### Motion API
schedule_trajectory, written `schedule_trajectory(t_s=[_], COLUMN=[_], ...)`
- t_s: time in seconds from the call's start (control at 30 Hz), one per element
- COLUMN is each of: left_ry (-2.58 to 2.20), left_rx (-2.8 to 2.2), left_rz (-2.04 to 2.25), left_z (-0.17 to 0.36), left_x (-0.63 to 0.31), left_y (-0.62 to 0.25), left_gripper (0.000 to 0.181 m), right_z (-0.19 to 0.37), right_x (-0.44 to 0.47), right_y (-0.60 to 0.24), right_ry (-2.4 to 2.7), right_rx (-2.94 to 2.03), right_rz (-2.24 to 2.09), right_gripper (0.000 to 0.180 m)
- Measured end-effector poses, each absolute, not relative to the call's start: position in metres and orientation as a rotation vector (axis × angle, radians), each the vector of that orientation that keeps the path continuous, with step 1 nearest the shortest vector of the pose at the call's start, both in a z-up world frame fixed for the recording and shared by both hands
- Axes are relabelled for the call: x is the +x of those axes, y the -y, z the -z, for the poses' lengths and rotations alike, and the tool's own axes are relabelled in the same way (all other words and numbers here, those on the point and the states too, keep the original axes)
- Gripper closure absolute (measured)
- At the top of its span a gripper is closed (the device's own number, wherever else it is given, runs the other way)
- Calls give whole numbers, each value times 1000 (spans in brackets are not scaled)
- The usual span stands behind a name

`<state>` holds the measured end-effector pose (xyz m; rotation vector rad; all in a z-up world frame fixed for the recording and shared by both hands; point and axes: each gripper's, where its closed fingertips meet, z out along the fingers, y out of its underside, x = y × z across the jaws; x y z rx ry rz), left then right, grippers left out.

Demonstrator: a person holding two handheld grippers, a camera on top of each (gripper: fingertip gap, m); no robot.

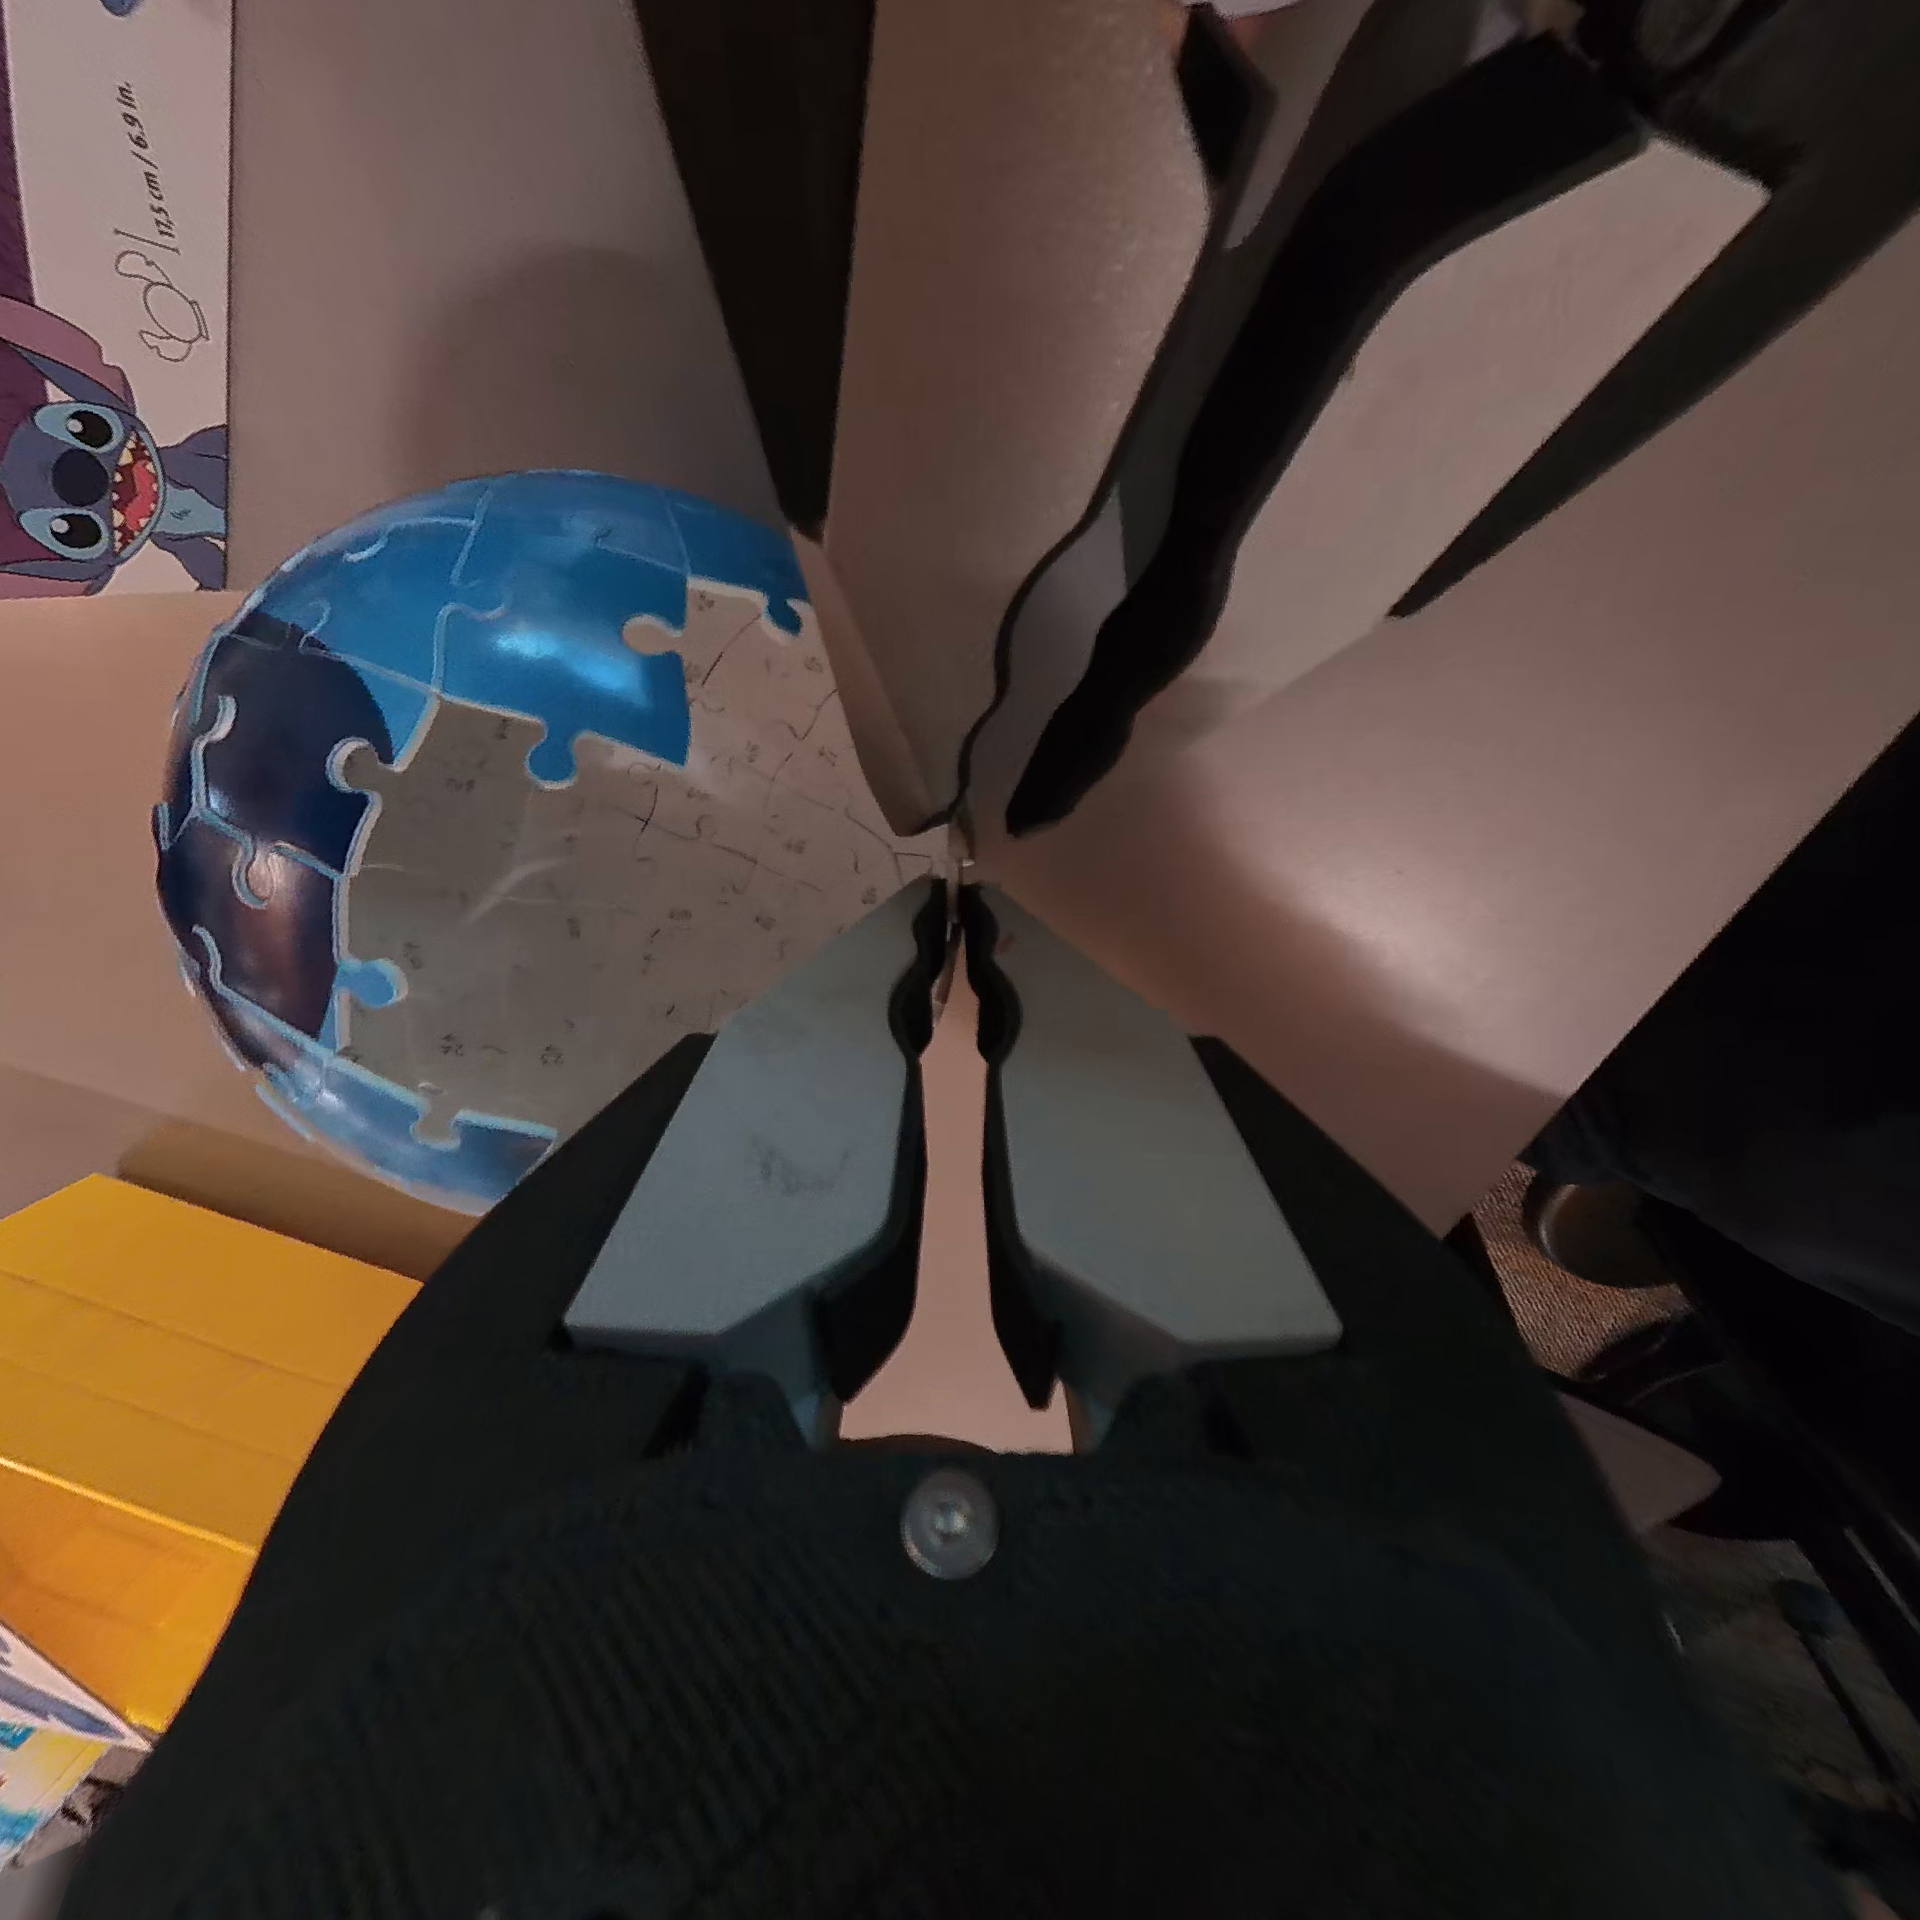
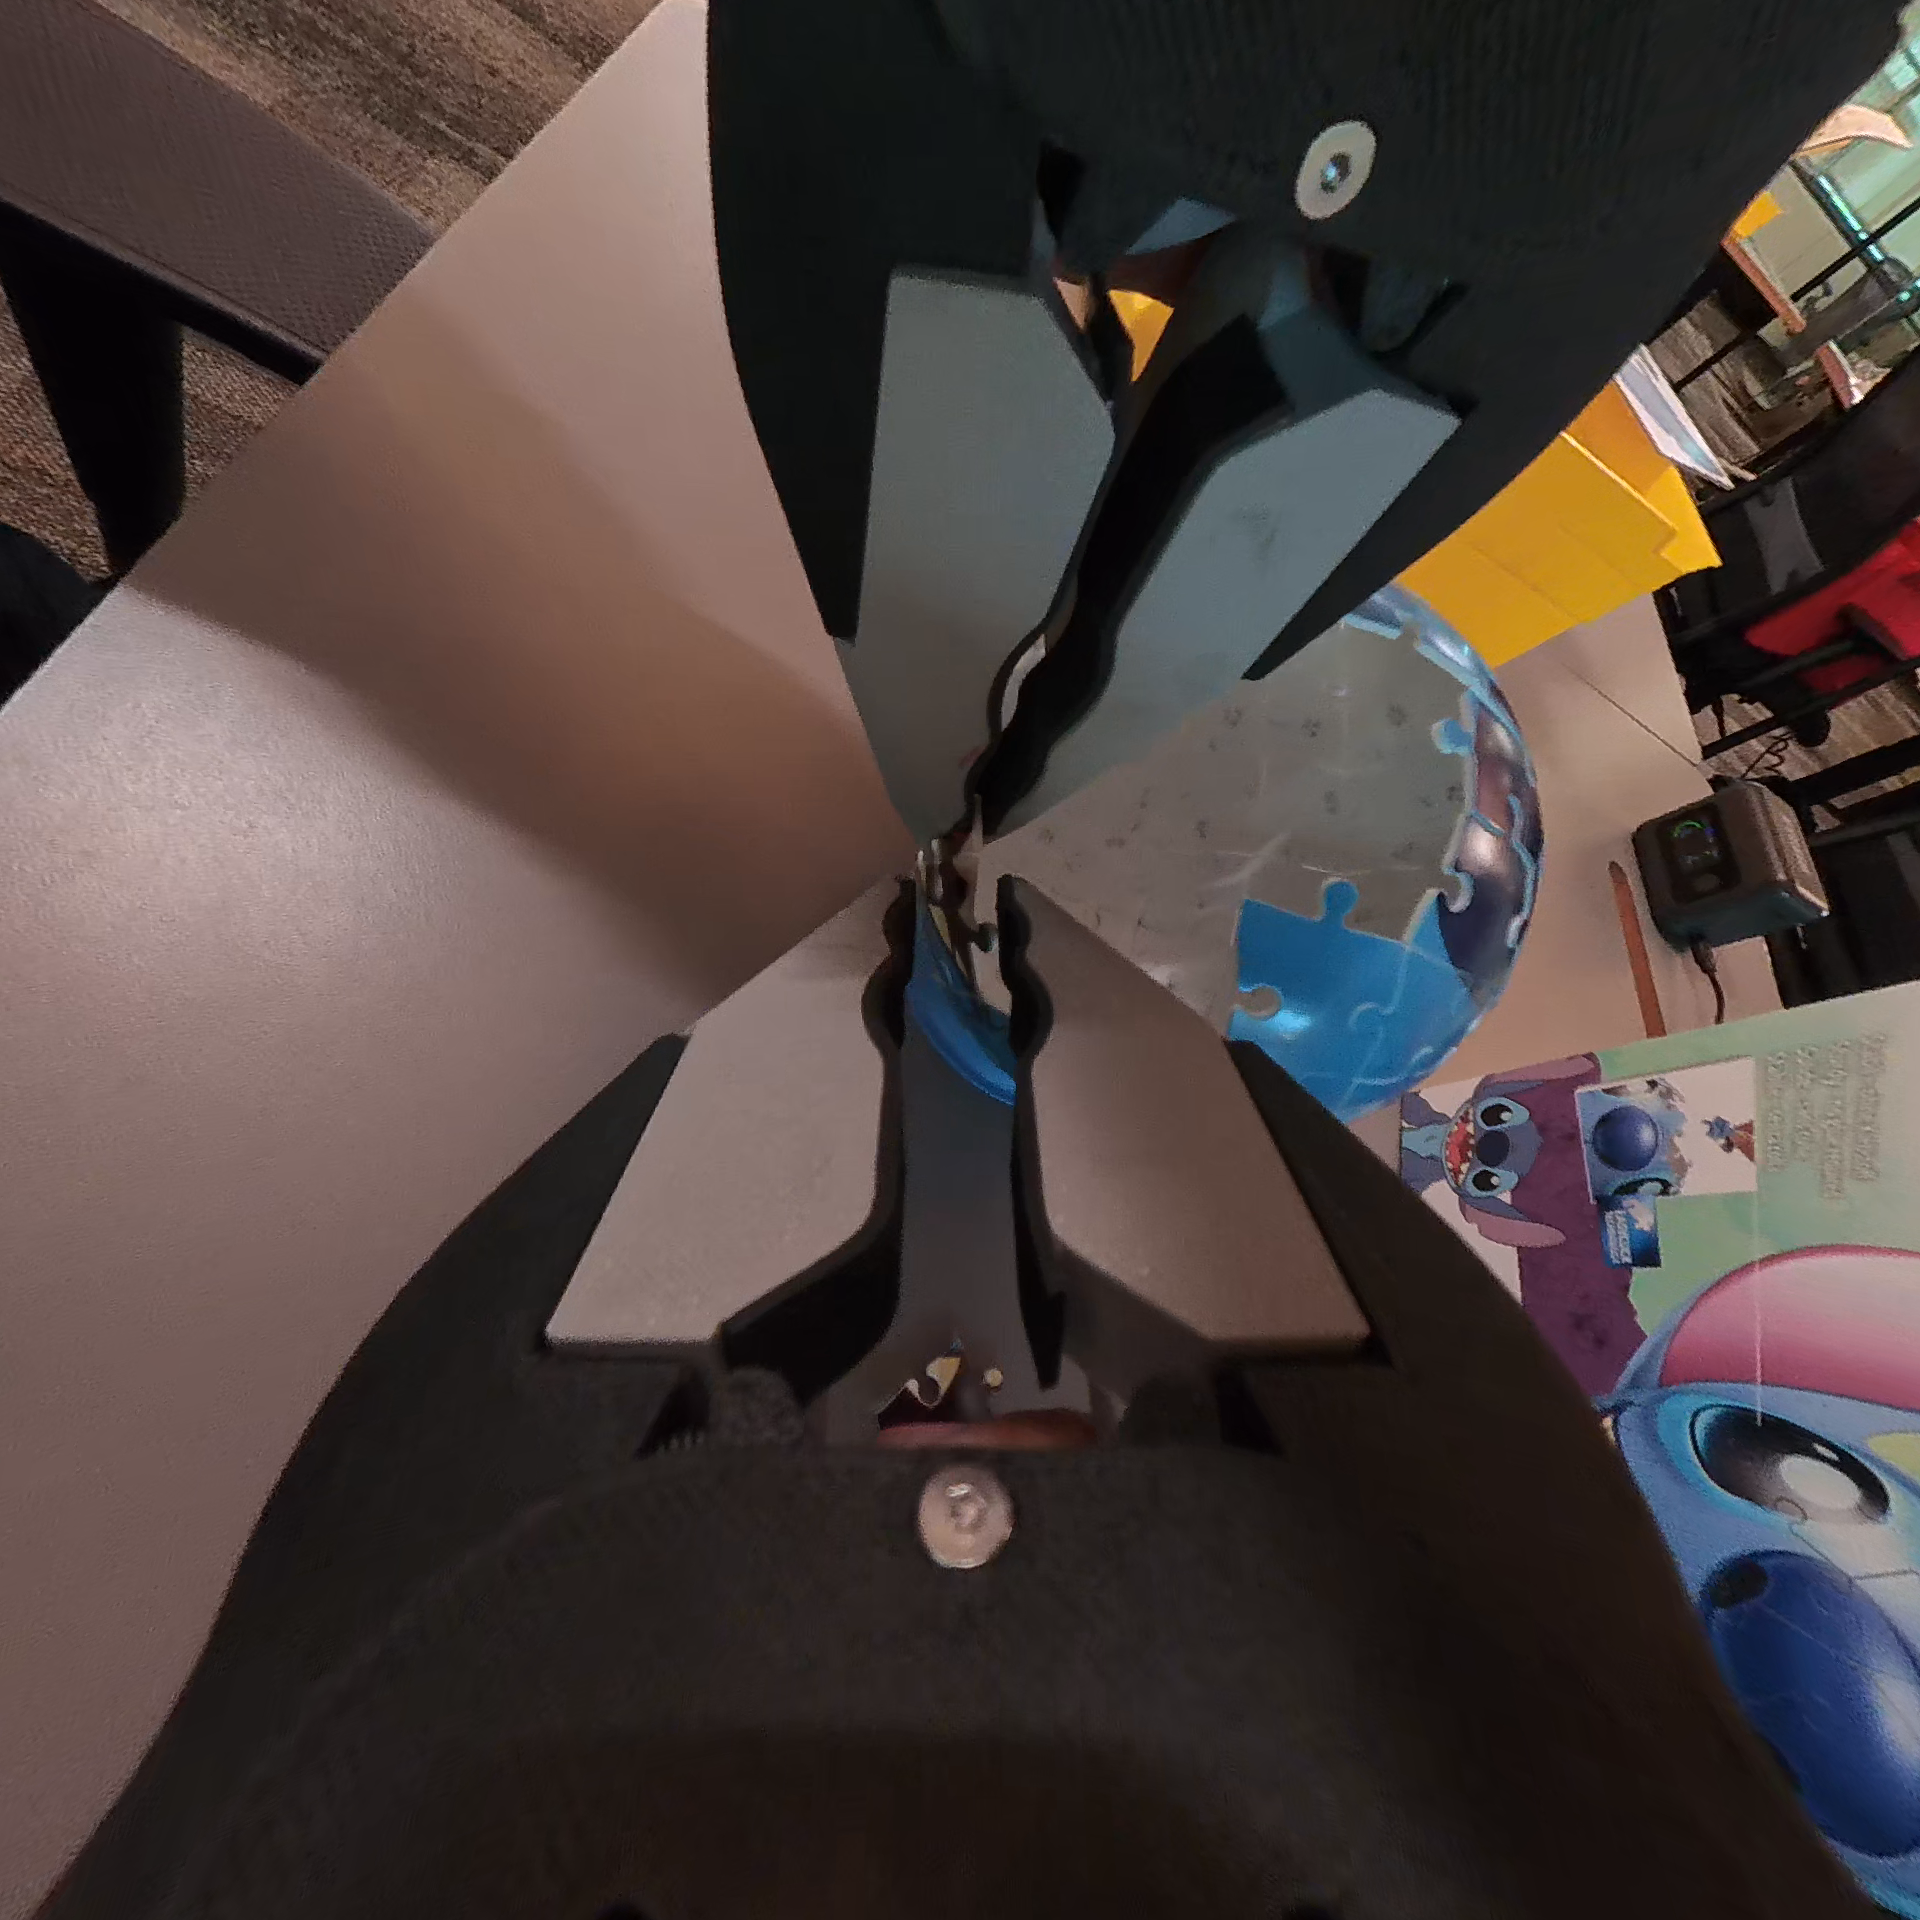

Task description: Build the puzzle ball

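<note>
Left gripper (image 1: 951, 914) and right gripper (image 2: 951, 914) meet tip-to-tip, each pinching a puzzle piece (image 2: 961, 1023) beside the ball (image 1: 468, 831).

Your puzzle ball (image 1: 436, 831) is part glossy blue, light and navy, part bare grey with faint dark marks. Each tool (image 1: 948, 914) has grey fingers edged in black on a black body. The worktop (image 1: 1351, 831) is pale beige; the boxes (image 1: 156, 1403) beside it are yellow.
</note>
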<state>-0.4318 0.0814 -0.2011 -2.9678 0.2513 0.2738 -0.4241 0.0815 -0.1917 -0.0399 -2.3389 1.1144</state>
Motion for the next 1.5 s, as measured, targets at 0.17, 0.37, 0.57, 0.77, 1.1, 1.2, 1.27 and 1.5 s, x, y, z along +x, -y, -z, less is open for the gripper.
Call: schedule_trajectory(t_s=[0.17, 0.37, 0.57, 0.77, 1.1, 1.2, 1.27, 1.5], left_ry=[-249, -222, -116, -46, -120, -142, -169, -231], left_rx=[-2945, -2881, -2721, -2581, -2395, -2389, -2387, -2313], left_rz=[-273, -309, -485, -436, -442, -482, -515, -536], left_z=[201, 190, 161, 175, 190, 193, 195, 181], left_x=[-430, -432, -441, -427, -428, -433, -437, -441], left_y=[-81, -76, -48, -34, -54, -60, -62, -72], left_gripper=[179, 163, 158, 158, 157, 153, 152, 151], right_z=[196, 198, 199, 199, 200, 204, 205, 211], right_x=[-426, -427, -428, -427, -427, -427, -429, -431], right_y=[-78, -75, -77, -71, -68, -70, -72, -75], right_ry=[2358, 2365, 2361, 2359, 2363, 2392, 2408, 2461], right_rx=[-33, -34, -19, 17, 54, 57, 51, 46], right_rz=[-1091, -1083, -1042, -992, -905, -876, -860, -846], right_gripper=[168, 170, 170, 170, 172, 174, 175, 178])
